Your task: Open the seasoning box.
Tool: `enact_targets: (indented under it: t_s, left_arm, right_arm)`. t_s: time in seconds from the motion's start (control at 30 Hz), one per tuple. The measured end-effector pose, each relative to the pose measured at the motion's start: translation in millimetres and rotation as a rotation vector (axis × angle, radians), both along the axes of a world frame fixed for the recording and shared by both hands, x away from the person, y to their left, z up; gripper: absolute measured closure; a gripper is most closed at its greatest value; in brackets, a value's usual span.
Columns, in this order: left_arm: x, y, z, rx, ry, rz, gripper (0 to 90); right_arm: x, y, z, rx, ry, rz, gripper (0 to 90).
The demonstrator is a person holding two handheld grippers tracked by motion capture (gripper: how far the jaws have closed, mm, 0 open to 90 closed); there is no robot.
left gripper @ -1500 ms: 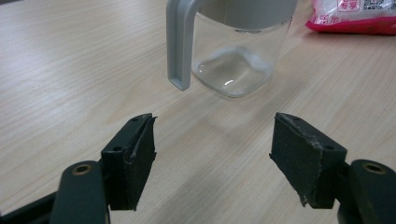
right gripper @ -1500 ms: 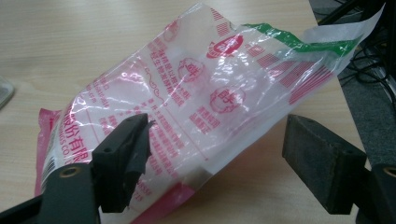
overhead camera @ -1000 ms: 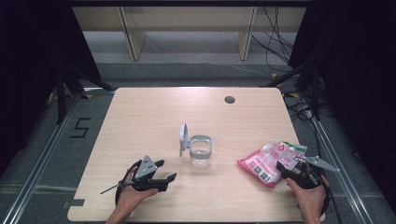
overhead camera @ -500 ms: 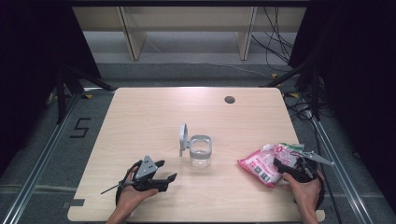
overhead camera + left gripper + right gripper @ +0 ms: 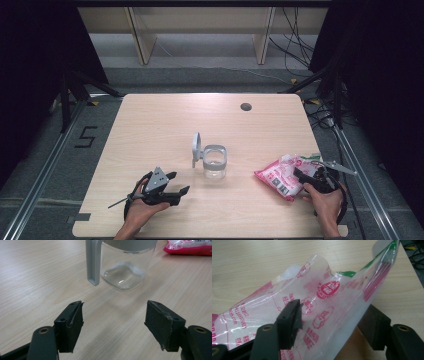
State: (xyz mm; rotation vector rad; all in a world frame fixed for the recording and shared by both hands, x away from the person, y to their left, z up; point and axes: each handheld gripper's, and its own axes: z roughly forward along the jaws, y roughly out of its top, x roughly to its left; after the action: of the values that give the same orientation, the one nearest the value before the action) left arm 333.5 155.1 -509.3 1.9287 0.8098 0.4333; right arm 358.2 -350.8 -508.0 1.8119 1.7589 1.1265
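A clear glass jar (image 5: 215, 163) stands mid-table, its grey hinged lid (image 5: 196, 148) flipped up on the left side. My left gripper (image 5: 179, 182) rests on the table to the jar's left front, open and holding nothing. In the left gripper view the jar (image 5: 125, 267) and its lid (image 5: 92, 262) stand just ahead of the left gripper (image 5: 113, 320). A pink and clear plastic bag (image 5: 279, 175) lies at the right front. My right gripper (image 5: 332, 312) is open, and the bag's upright clear top (image 5: 329, 297) stands between its jaws.
The wooden table (image 5: 150, 120) has a small dark cable hole (image 5: 245, 106) at the back right. Its right edge is close behind the bag. Cables and rails lie on the floor around the table.
My right gripper has edged left over the bag, so the film now stands between its jaws. The left gripper and the jar have not moved.
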Motion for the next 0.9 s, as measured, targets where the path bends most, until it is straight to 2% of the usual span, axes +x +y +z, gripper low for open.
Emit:
enact_targets:
  t_s: [0.13, 0.27, 0.33, 0.37, 0.4, 0.43, 0.47, 0.53, 0.63, 0.7, 0.73, 0.8, 0.83, 0.9]
  left_arm:
    - [0.7, 0.3, -0.5, -0.003, 0.002, -0.004, 29.8]
    - [1.0, 0.5, -0.6, -0.001, 0.002, -0.003, 30.0]
    - [0.5, -0.1, -0.6, -0.009, 0.001, -0.006, 30.0]
    - [0.3, 0.4, -0.3, -0.003, 0.001, -0.005, 30.0]
    - [0.5, 0.3, -0.2, -0.005, 0.0, -0.004, 30.0]
    - [0.7, 0.0, -0.4, -0.009, -0.001, -0.003, 30.0]
    - [0.5, 0.0, -0.6, -0.009, 0.0, -0.002, 30.0]
    - [0.4, -0.2, -0.6, -0.011, 0.0, -0.003, 30.0]
    - [0.7, 0.2, -0.7, -0.003, 0.001, -0.004, 30.0]
    - [0.3, -0.6, -1.0, -0.012, 0.002, -0.003, 30.0]
    - [0.4, -0.7, -1.0, -0.015, 0.001, -0.002, 30.0]
    - [0.7, 0.1, -0.7, -0.005, 0.002, -0.003, 30.0]
    - [0.3, -0.3, -0.7, -0.009, 0.002, -0.004, 30.0]
    - [0.1, -0.1, -0.5, -0.007, 0.002, -0.003, 30.0]
  right_arm:
    - [0.3, 0.5, 0.4, -0.006, -0.008, 0.008, 46.7]
    - [1.7, -2.2, -1.0, -0.058, -0.02, 0.026, 53.4]
    - [1.4, -0.8, -0.3, -0.028, 0.0, 0.012, 57.3]
    - [2.0, -1.3, -1.2, -0.017, -0.008, 0.011, 62.5]
    - [3.1, -5.7, -2.0, -0.047, -0.028, 0.049, 64.4]
    - [4.3, -6.1, -2.6, -0.058, -0.028, 0.061, 65.9]
    - [3.7, -6.1, -1.1, -0.043, -0.014, 0.091, 66.8]
    - [4.4, -6.0, -1.2, -0.085, -0.019, 0.094, 68.9]
    - [4.8, -5.5, -0.7, -0.075, -0.018, 0.1, 74.8]
    - [5.5, -5.3, -1.1, -0.082, -0.022, 0.103, 78.2]
    - [5.6, -5.3, -0.4, -0.068, -0.02, 0.112, 79.1]
    - [6.1, -5.3, -0.2, -0.074, -0.016, 0.12, 82.7]
    - [6.6, -5.5, -0.5, -0.095, -0.02, 0.117, 84.7]
    - [6.9, -5.1, -0.3, -0.089, -0.025, 0.125, 86.2]
